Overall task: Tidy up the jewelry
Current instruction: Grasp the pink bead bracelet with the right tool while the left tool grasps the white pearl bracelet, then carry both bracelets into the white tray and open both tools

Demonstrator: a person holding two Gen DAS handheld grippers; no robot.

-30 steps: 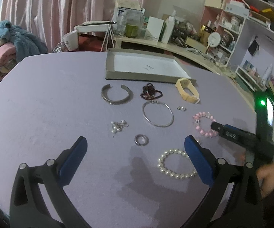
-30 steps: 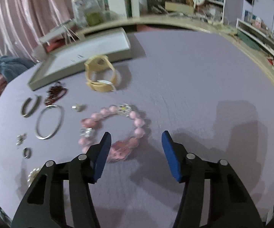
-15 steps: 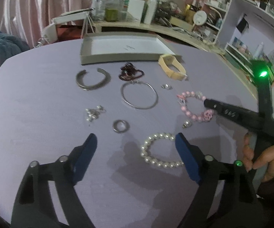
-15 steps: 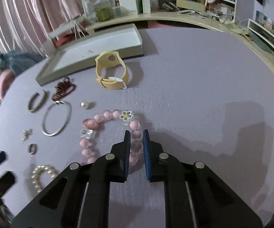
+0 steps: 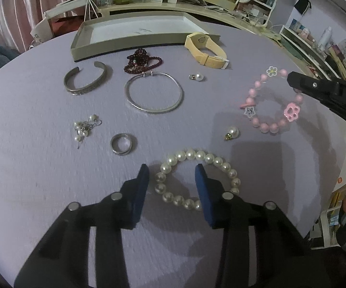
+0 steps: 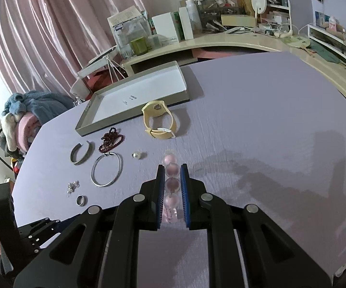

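Cluttered bedroom, pink curtains behind; jewelry is spread over a lilac-covered bench (image 5: 40, 172) with an open grey tray (image 5: 134, 45) at its far edge, 12 o'clock from both grippers.

Left gripper (image 5: 171, 193): jaws have just been closing and now stand part-way in, astride the near-left arc of the pearl bracelet (image 5: 198, 180). The pads don't look to be pressing yet, so nothing is gripped. The bracelet lies flat, ring open to the camera. Its bulk runs off toward 2 o'clock from the jaws, and the right pad sits inside the loop. My read: close on that arc and it lifts as a hanging loop.

Right gripper (image 6: 173, 192): jaws clamped on the pink bead bracelet (image 5: 272, 99), beads stacked in a line between the pads. It appears raised off the bench, with the loop dangling.

The tray is at about 11 o'clock from the right gripper and the path looks unobstructed; the yellow watch (image 6: 159, 121) sits just in front of the tray.

View difference: the left wrist view shows the pink loop whole, flower and paw charms included. The right wrist view shows only the pinched beads end-on, and the pearl bracelet not at all.
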